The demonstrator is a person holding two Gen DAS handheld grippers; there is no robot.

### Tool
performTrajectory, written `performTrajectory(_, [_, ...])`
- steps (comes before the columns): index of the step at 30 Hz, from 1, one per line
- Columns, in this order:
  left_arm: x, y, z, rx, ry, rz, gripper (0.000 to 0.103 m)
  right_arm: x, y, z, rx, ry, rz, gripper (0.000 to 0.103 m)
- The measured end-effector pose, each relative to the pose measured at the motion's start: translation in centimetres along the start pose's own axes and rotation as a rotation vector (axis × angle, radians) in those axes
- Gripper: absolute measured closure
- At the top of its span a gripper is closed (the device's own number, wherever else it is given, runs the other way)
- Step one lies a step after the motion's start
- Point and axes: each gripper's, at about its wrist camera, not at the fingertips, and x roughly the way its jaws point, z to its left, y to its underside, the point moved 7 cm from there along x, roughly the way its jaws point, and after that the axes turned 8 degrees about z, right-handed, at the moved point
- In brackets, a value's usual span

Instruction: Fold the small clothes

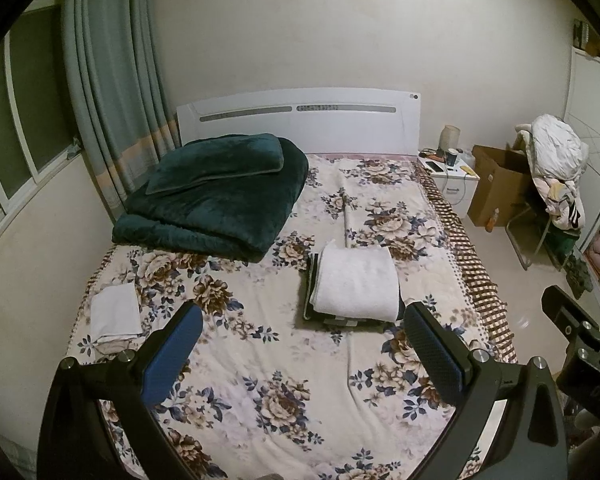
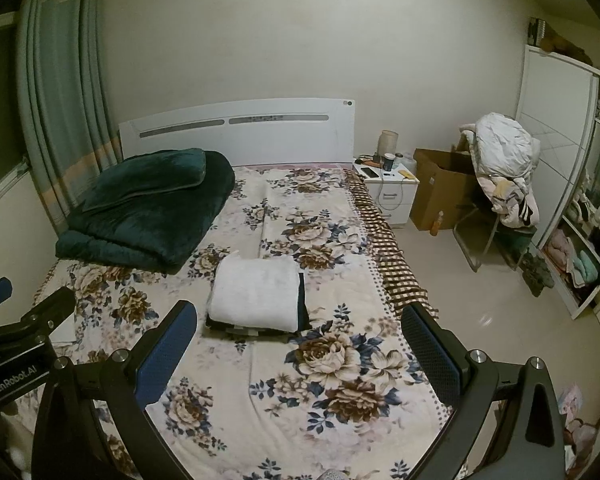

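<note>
I have both grippers held above the foot of the bed [image 1: 260, 380], each with its fingers spread wide and nothing between them. The left gripper [image 1: 302, 344] looks up the bed; the right gripper [image 2: 300, 344] is just beside it, and each one shows at the edge of the other's view.

The folded white cloth [image 1: 356, 284] lies near the middle of the bed, on top of a dark folded garment [image 1: 312, 292] whose edges stick out on the left and near sides in the left view. The cloth's rolled fold faces the headboard [image 1: 300, 124] and its long axis runs roughly across the bed, tilted slightly. A second, smaller white folded piece [image 1: 114, 310] sits near the bed's left edge, well apart from the stack, its long axis pointing up the bed.

The bed has a floral sheet, with a checked brown cover [image 1: 472, 252] hanging along its right side. A thick dark green blanket [image 1: 216, 196] is folded at the upper left, with a flat green cushion resting on it.

Curtains [image 1: 112, 80] hang at the left by a window. To the right of the headboard stand a white nightstand [image 2: 392, 188], a cardboard box [image 2: 440, 188] and a chair piled with clothes [image 2: 504, 168]; an open wardrobe [image 2: 572, 200] fills the right wall.
</note>
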Motion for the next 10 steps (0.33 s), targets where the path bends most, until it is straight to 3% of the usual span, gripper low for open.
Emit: performTrajectory(10, [-0.23, -0.05, 0.09, 0.000, 0.001, -0.002, 0.000, 0.08, 0.11, 0.08, 0.001, 0.001, 0.001, 0.000])
